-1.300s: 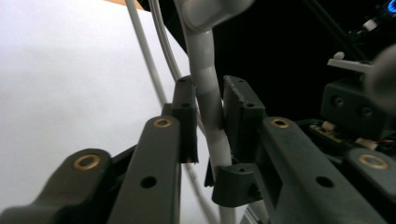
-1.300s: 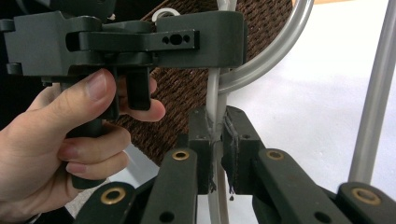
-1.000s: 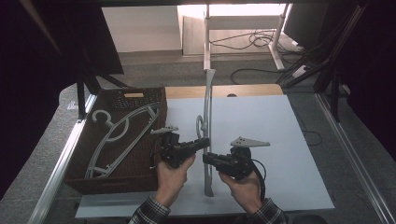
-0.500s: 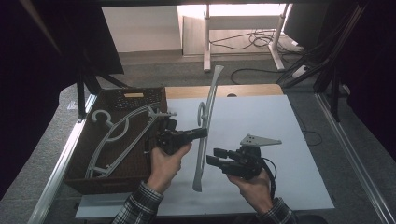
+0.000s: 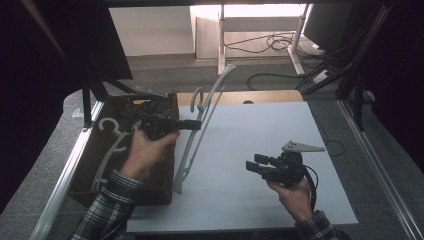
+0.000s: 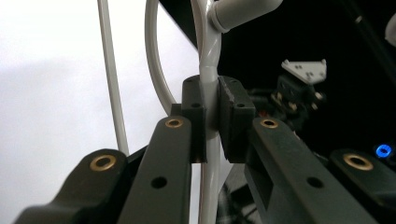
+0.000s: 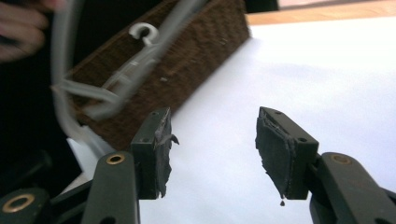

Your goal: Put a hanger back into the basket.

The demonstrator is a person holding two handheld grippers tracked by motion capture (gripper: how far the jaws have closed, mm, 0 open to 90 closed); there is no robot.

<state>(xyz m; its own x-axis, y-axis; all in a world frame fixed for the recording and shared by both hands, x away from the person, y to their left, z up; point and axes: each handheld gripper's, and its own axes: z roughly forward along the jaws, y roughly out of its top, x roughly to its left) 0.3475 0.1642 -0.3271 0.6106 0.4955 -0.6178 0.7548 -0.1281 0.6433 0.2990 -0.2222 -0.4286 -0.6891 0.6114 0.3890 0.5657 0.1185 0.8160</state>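
Observation:
A grey plastic hanger [image 5: 200, 127] hangs tilted in the air, its lower end beside the basket's right wall. My left gripper [image 5: 196, 125] is shut on it near the hook; in the left gripper view the two pads [image 6: 192, 114] squeeze the hanger's stem [image 6: 208, 79]. Over the white sheet at the right, my right gripper [image 5: 253, 166] is open with nothing between its jaws. In the right gripper view its pads [image 7: 279, 149] stand wide apart over the sheet, with the blurred hanger [image 7: 70, 88] at the left.
A dark woven basket [image 5: 165, 172] at the table's left holds another grey hanger [image 5: 112, 145]. The white sheet [image 5: 260, 145] covers the table's middle and right. A metal rail [image 5: 70, 175] runs along the left edge, and cables lie on the floor beyond.
My left gripper has carried the hanger left and up toward the basket, tilting it. My right gripper has let go of the hanger, opened and drawn back to the right.

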